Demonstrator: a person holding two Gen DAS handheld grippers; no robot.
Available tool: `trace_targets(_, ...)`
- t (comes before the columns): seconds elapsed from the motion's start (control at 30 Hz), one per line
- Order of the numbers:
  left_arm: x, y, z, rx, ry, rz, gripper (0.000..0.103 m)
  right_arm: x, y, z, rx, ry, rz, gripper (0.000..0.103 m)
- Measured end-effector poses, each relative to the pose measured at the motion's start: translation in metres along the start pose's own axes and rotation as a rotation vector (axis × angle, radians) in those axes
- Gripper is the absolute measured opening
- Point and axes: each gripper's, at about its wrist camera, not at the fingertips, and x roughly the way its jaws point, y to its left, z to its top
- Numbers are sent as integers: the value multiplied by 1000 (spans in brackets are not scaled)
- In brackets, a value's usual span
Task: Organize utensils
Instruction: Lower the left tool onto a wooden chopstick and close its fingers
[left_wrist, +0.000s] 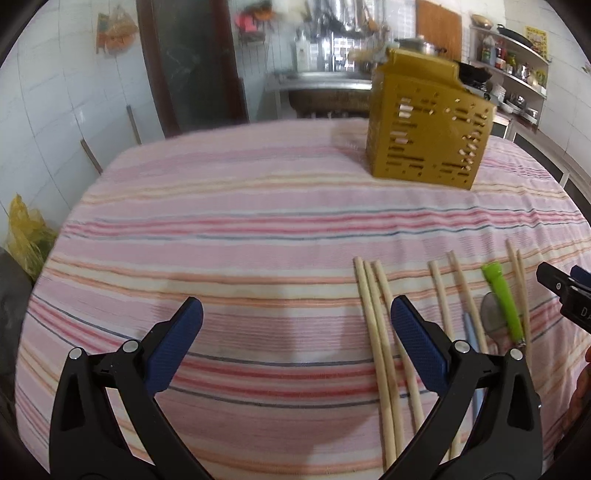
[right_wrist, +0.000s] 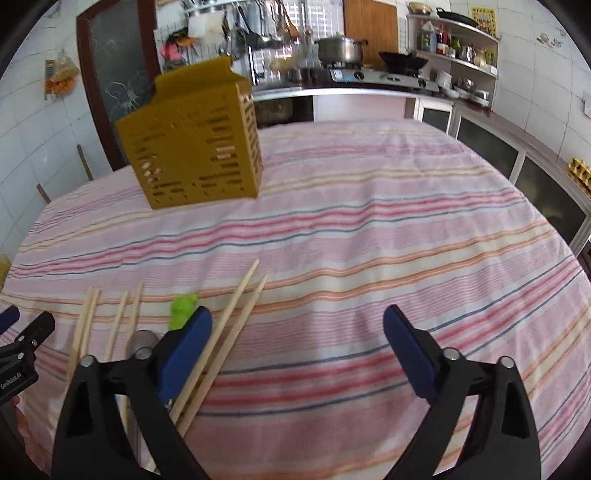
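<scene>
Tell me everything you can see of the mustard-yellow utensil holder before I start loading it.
The mustard-yellow slotted plastic utensil holder stands upright near the far side of the pink striped tablecloth. It is box-shaped, with rows of slot openings in its walls and a raised back panel. Pale sticks show through the slots. Neither gripper touches it.

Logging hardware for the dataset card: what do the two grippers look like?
Left gripper and right gripper match: black plastic arms with triangular cutouts, silver pivot pins, ribbed dark-blue finger pads. White lettering marks the bodies, only partly readable. No cables or sleeves visible.
</scene>
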Motion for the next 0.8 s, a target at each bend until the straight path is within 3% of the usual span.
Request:
trace_targets(0.27,29,-2,-1,-16,75,-13,98,9,-1,-2,15,31,-17,91)
trace_targets(0.8,50,-6,10,1,145,-25,99,21,5,-2,10,92,-57,90)
